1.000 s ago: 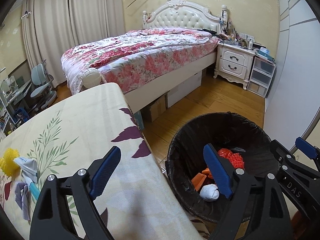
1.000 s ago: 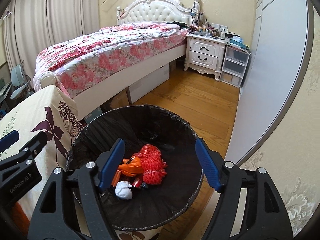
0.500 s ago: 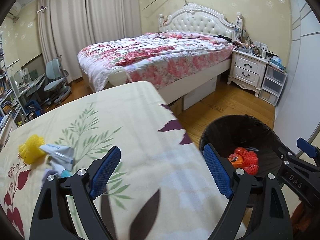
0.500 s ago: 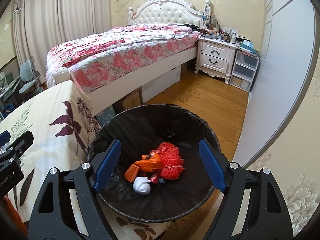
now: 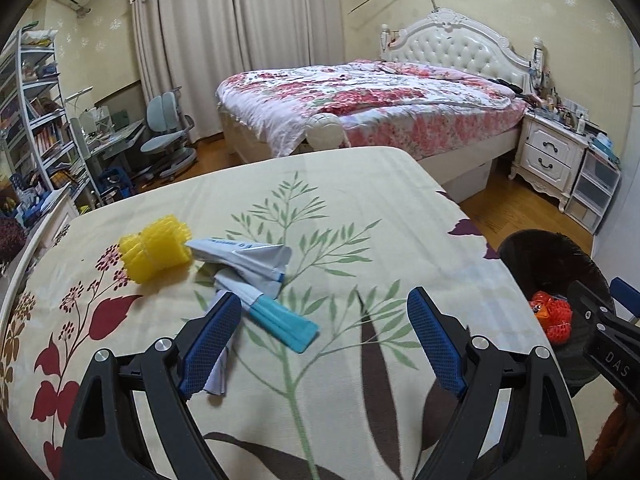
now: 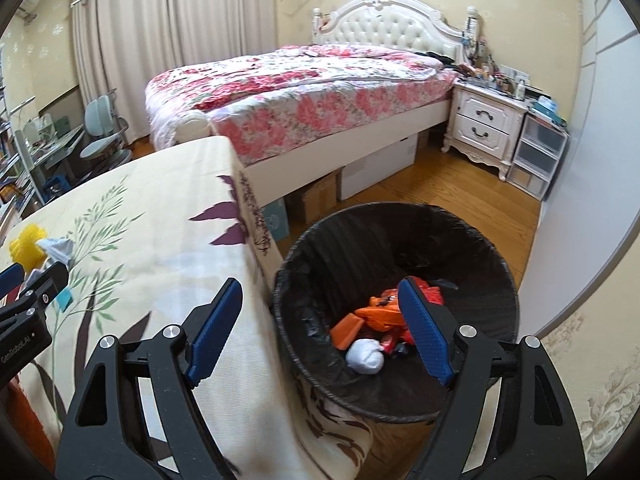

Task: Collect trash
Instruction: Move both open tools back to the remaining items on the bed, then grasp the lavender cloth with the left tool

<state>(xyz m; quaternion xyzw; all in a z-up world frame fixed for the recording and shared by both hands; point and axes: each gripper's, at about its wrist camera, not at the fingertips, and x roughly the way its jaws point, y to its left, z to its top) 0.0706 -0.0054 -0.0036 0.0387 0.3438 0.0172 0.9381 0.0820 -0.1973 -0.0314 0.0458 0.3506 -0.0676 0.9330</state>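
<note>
Trash on tablecloth [image 5: 360, 208]: one yellow net [image 5: 156, 250], two wrappers [image 5: 244, 260]; both hand-held grippers [image 5: 324, 344] [image 6: 320, 328] spread, empty.

Open tablecloth [image 5: 360, 208] lies right of wrappers [image 5: 248, 264].

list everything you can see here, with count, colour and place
foam net: 1, yellow, on the table, left part
crumpled wrapper: 1, grey-white, beside the foam net, touching it
flattened tube: 1, teal and white, on the table just ahead of the left gripper
table: 1, cream cloth with leaf print, foreground
trash bin: 1, black liner, on the floor at the table's right end
trash in bin: several pieces, orange, red, one white wad
bed: 1, pink floral cover, behind the table
nightstand: 1, white, beside the bed
desk chair: 1, pale blue, far left
left gripper: 1, black with blue pads, open, over the table
right gripper: 1, same, open, at the bin's rim
</note>
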